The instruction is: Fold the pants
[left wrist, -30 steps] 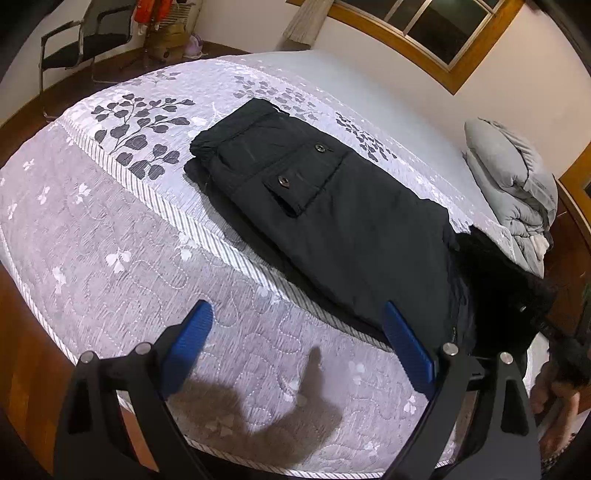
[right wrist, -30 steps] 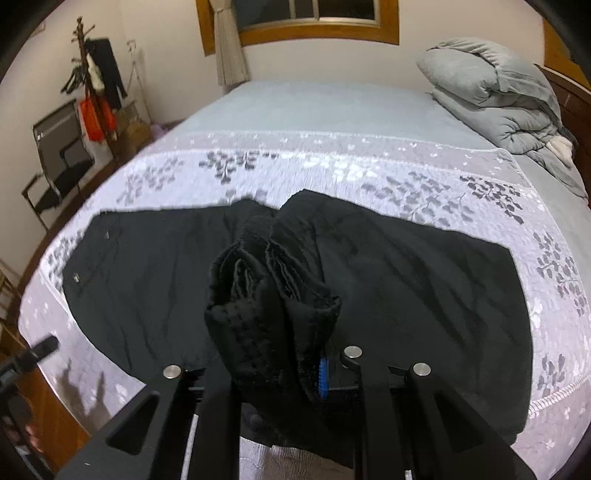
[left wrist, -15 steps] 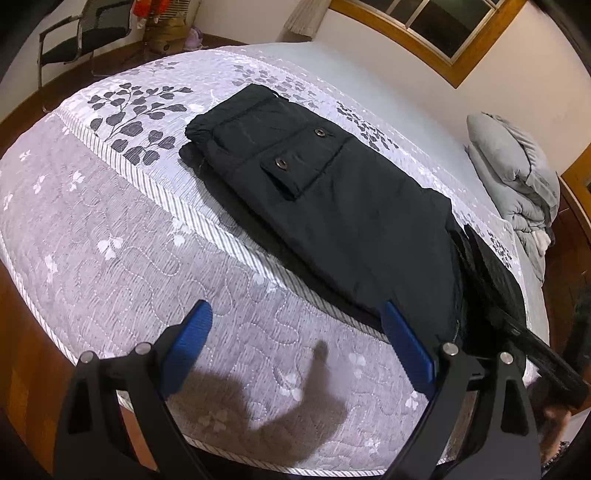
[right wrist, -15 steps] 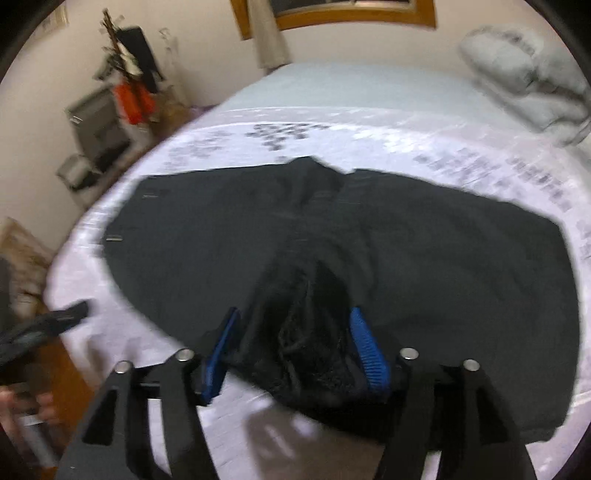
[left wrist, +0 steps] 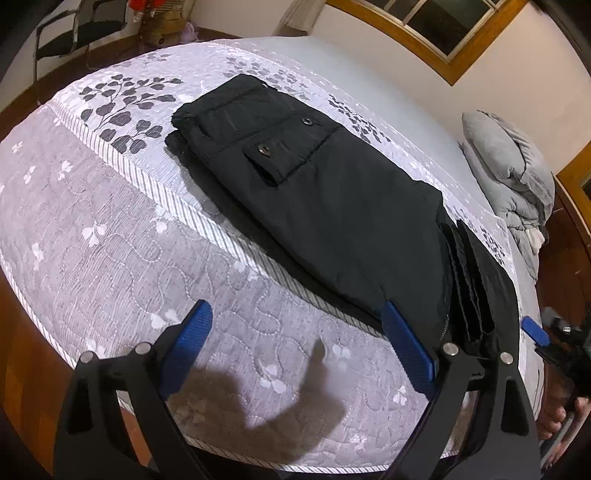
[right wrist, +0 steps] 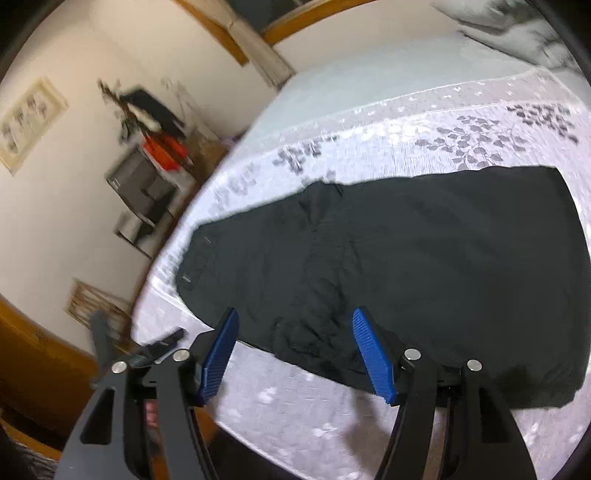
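Note:
Black pants lie flat on the bed, folded lengthwise, a buttoned pocket flap facing up. In the right wrist view the pants stretch across the bed with a bunched fold near the front edge. My left gripper is open and empty over the quilt, in front of the pants. My right gripper is open and empty just above the pants' near edge; one blue pad of it shows at the right in the left wrist view.
The quilted bedspread covers the bed, its edge close below both grippers. A grey folded duvet lies at the head of the bed. A chair and a clothes rack stand by the wall.
My right gripper has let go of the bunched pants leg, opened wide and swung to the left. The leg now lies on the bed. My left gripper stays open and has barely moved.

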Tool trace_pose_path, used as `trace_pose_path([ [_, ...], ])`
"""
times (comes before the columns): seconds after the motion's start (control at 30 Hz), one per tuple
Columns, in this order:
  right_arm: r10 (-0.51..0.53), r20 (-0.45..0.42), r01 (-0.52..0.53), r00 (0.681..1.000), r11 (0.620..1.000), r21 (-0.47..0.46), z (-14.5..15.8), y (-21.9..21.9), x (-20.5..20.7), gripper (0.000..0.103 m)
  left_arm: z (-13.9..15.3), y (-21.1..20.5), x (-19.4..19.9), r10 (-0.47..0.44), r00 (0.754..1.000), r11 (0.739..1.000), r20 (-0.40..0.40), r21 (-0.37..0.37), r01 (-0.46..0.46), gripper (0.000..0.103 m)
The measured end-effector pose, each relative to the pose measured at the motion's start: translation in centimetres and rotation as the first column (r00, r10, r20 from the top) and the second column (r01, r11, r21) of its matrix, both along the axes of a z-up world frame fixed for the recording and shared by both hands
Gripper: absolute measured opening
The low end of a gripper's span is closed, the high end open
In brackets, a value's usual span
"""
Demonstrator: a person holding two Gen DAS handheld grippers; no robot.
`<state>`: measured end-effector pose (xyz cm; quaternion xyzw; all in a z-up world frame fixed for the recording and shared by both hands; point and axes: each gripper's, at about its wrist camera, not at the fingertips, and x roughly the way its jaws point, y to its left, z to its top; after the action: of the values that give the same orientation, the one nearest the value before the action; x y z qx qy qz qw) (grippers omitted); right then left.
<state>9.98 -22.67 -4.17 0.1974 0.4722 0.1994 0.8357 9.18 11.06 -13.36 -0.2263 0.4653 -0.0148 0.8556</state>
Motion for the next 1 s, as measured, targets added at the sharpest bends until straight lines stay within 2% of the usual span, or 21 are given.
trace_pose_path([
  [0.1,0.060,0.000,-0.059,0.998,0.982,-0.182,-1.0,3.6,0.1,0.066,0.2,-0.3,0.0,-0.010,1.000,1.000,0.004,0.013,0.010,0.093],
  [0.17,0.085,0.019,-0.074,0.996,0.945,-0.319,-1.5,5.5,-0.1,0.065,0.3,-0.5,0.1,-0.014,1.000,1.000,0.002,0.015,0.014,0.093],
  [0.23,0.106,0.047,-0.073,0.993,0.886,-0.457,-2.2,7.3,-0.4,0.051,0.2,-0.6,0.2,-0.016,1.000,1.000,-0.002,0.014,0.016,0.093],
  [0.27,0.120,0.048,-0.082,0.992,0.874,-0.479,-2.5,7.7,-0.4,0.035,0.1,-0.7,0.2,-0.017,1.000,1.000,-0.004,0.015,0.017,0.093],
  [0.33,0.132,0.031,-0.103,0.991,0.879,-0.465,-3.2,7.9,-0.6,0.029,-0.1,-0.7,0.3,-0.021,1.000,1.000,-0.010,0.016,0.021,0.093],
  [0.37,0.126,0.035,-0.096,0.991,0.883,-0.459,-3.2,7.7,-0.6,0.020,-0.2,-0.7,0.4,-0.021,1.000,1.000,-0.014,0.016,0.021,0.093],
  [0.4,0.126,0.035,-0.099,0.991,0.895,-0.434,-3.2,7.5,-0.6,0.016,-0.4,-0.6,0.5,-0.019,1.000,1.000,-0.018,0.015,0.020,0.093],
  [0.53,0.103,0.033,-0.086,0.994,0.938,-0.336,-2.6,6.6,-0.1,0.014,-0.8,-0.5,0.6,-0.015,0.999,1.000,-0.029,0.004,0.015,0.093],
  [0.63,0.119,0.036,-0.101,0.992,0.943,-0.318,-2.2,7.1,0.6,0.014,-0.9,-0.6,0.7,-0.016,0.999,1.000,-0.033,0.004,0.016,0.093],
  [0.67,0.131,0.037,-0.114,0.991,0.947,-0.302,-2.3,7.3,0.7,0.004,-0.8,-0.6,0.8,-0.017,0.999,1.000,-0.032,0.006,0.017,0.093],
  [0.7,0.145,0.024,-0.134,0.989,0.957,-0.257,-2.4,7.4,0.9,0.000,-0.8,-0.6,0.8,-0.017,0.999,1.000,-0.032,0.008,0.018,0.093],
  [0.77,0.148,-0.024,-0.150,0.989,0.970,-0.191,-3.3,7.8,1.3,0.000,-0.8,-0.7,0.8,-0.019,0.999,1.000,-0.035,0.011,0.020,0.093],
  [0.8,0.142,-0.030,-0.145,0.989,0.969,-0.199,-3.5,8.0,1.4,0.000,-0.8,-0.7,0.9,-0.021,0.999,1.000,-0.038,0.011,0.021,0.093],
  [0.97,0.138,-0.021,-0.140,0.990,0.978,-0.152,-2.9,6.9,0.4,0.000,-0.5,-0.5,1.0,-0.021,0.999,0.999,-0.034,0.024,0.022,0.093],
  [1.0,0.130,-0.017,-0.131,0.991,0.980,-0.151,-2.6,6.3,0.2,0.005,-0.3,-0.4,1.1,-0.020,0.999,1.000,-0.035,0.019,0.021,0.093],
])
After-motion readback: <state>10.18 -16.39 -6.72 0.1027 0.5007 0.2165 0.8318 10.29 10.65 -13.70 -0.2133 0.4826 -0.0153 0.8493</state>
